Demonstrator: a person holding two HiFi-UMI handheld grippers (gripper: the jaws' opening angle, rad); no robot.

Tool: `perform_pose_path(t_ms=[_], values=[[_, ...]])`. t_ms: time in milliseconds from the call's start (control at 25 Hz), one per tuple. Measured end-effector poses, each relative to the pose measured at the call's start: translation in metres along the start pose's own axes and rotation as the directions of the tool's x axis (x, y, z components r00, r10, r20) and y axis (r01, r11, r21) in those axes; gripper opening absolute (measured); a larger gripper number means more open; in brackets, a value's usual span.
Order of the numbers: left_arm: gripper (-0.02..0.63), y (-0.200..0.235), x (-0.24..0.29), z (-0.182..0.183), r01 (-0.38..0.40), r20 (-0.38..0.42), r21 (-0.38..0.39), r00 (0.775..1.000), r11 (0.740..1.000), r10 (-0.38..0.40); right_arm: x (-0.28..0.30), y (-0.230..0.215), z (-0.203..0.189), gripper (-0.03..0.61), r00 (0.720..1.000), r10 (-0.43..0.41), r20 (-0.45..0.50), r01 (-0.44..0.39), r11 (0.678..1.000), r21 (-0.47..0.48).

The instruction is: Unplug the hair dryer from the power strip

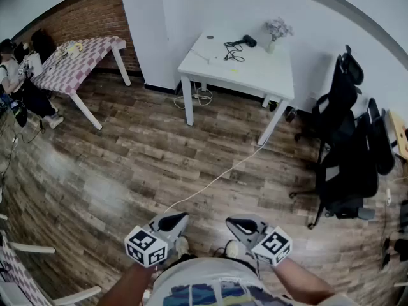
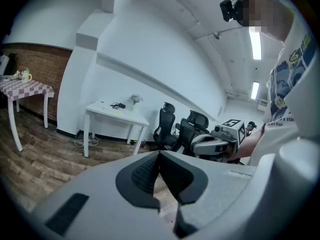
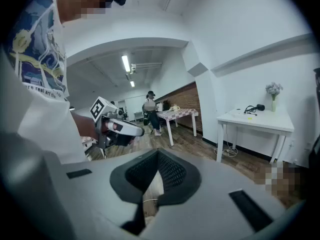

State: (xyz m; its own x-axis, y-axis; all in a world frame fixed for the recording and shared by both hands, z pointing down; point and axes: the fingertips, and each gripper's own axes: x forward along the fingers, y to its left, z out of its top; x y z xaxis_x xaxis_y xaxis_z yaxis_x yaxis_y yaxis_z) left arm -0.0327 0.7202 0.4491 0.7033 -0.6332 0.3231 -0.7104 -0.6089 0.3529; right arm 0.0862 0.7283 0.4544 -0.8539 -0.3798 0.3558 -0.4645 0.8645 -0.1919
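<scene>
Left tool (image 1: 173,221), right tool (image 1: 240,224) shut; only head view shows cable (image 1: 217,180) reaching table (image 1: 255,75).

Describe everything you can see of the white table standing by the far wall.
The white table stands upright on the wood-plank floor, close to the white wall. Its flat top looks smooth and plain, carried on slim white legs at the corners. A black hair dryer lies near the back edge, its dark cord bunched beside it, and a small vase of pale flowers stands next to that. White cable lies coiled on the floor underneath.
</scene>
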Motion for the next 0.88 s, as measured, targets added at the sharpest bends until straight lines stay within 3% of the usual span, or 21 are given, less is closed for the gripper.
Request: perform_pose_path(t_ms=[240, 520, 800, 880], values=[[0.003, 0.043, -0.051, -0.003, 0.031, -0.018, 0.028, 0.999, 0.999, -0.031, 0.060, 0.036, 0.019, -0.002, 1.000, -0.027, 0.005, 0.027, 1.000, 0.001], [0.003, 0.076, -0.076, -0.004, 0.090, -0.037, 0.058, 0.995, 0.994, -0.088, 0.089, 0.051, 0.024, -0.002, 0.993, -0.118, 0.032, 0.115, 0.991, 0.073], [0.004, 0.103, -0.052, 0.000, 0.117, -0.048, 0.041, 0.992, 0.992, -0.115, 0.096, 0.024, 0.026, 0.002, 0.981, -0.182, 0.064, 0.176, 0.980, 0.092], [0.003, 0.110, -0.034, 0.007, 0.130, -0.064, 0.041, 0.990, 0.991, -0.127, 0.098, 0.003, 0.029, 0.044, 0.977, -0.205, 0.064, 0.198, 0.975, 0.099]])
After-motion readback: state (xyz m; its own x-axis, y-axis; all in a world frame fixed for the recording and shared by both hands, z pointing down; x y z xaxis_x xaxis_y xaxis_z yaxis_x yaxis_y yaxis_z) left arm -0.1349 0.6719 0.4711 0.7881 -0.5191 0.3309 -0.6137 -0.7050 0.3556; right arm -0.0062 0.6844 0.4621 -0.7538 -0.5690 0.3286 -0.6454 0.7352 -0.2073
